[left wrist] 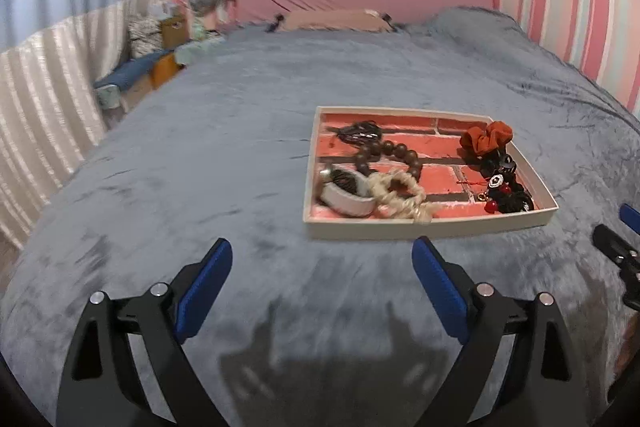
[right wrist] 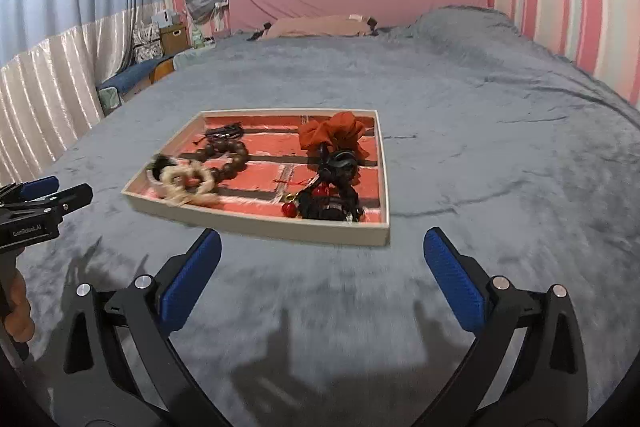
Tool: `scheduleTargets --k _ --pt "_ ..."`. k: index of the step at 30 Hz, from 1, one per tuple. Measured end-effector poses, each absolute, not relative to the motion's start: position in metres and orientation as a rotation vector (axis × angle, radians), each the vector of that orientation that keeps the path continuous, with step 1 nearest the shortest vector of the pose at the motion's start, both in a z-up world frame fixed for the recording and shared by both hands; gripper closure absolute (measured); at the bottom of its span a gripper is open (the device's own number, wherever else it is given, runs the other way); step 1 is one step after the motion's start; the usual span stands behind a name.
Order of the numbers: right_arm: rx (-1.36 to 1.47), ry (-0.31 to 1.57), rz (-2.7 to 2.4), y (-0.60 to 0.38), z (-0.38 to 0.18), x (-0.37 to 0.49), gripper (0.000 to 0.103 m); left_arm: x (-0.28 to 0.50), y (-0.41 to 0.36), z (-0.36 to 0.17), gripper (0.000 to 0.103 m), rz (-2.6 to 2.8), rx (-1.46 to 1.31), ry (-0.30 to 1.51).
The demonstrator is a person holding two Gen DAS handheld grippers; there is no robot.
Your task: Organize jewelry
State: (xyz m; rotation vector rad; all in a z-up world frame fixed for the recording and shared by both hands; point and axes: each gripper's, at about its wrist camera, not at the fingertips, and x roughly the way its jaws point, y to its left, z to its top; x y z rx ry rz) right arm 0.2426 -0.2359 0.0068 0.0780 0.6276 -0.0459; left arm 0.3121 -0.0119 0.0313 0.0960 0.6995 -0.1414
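Cream-rimmed tray [right wrist: 256, 223] lies beyond the empty right claw [right wrist: 322, 267].

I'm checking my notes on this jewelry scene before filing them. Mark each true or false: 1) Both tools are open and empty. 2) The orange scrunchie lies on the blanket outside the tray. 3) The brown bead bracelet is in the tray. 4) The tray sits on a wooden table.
1) True: the left tool and right tool hold nothing.
2) False: the orange scrunchie lies inside the tray.
3) True: the brown bead bracelet is there.
4) False: it sits on a grey blanket.
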Motion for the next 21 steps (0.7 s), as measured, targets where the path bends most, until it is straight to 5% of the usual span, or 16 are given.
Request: scheduleTargets --k 21 --pt "0.046 0.526 -0.126 -0.170 0.056 0.045 0.004 0.088 0.011 0.087 0.005 -0.155 0.066 0.540"
